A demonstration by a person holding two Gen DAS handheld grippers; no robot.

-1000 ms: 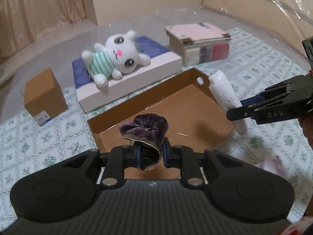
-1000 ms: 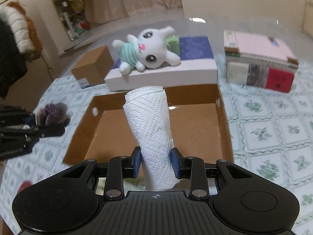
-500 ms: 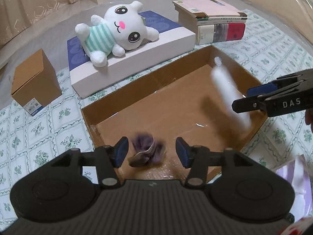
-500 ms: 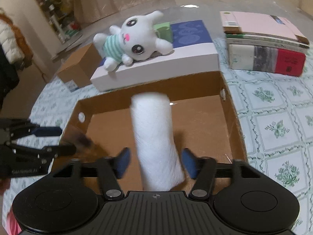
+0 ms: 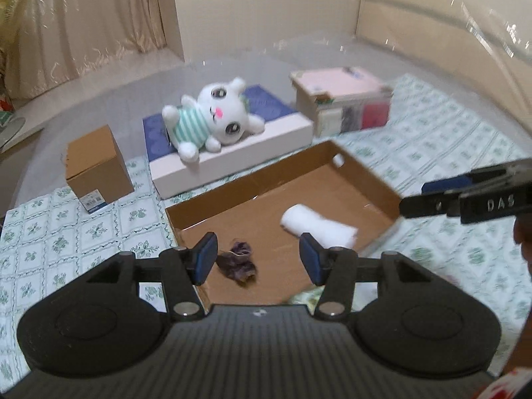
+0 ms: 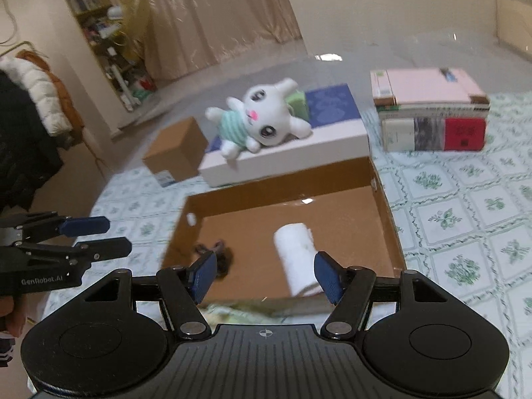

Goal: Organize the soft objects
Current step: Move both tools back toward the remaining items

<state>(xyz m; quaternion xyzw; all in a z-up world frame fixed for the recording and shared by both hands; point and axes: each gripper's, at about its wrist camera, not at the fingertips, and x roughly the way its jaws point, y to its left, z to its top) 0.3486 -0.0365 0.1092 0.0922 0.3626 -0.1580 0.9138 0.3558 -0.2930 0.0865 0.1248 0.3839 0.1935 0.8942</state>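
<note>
A shallow cardboard tray (image 5: 365,173) (image 6: 282,189) lies on the flowered tablecloth. Inside it rest a purple velvet scrunchie (image 5: 237,261) (image 6: 216,256) near the front left and a rolled white paper towel (image 5: 319,227) (image 6: 297,256) on its side to the right. My left gripper (image 5: 258,256) (image 6: 116,236) hangs open above the scrunchie, holding nothing. Raised over the towel roll, my right gripper (image 6: 266,274) (image 5: 415,196) is open too and also holds nothing. A white plush bunny (image 5: 212,119) (image 6: 259,119) in a striped green shirt lies on a flat box behind the tray.
The bunny's box (image 5: 232,163) is white with a blue top. A small brown carton (image 5: 94,163) stands to its left, and a stack of books (image 5: 345,99) with a pink cover to its right. Curtains and a cluttered shelf (image 6: 109,43) lie beyond.
Both grippers opened and let go: the scrunchie and the towel roll dropped into the tray. Both hands then rose and pulled back from the tray.
</note>
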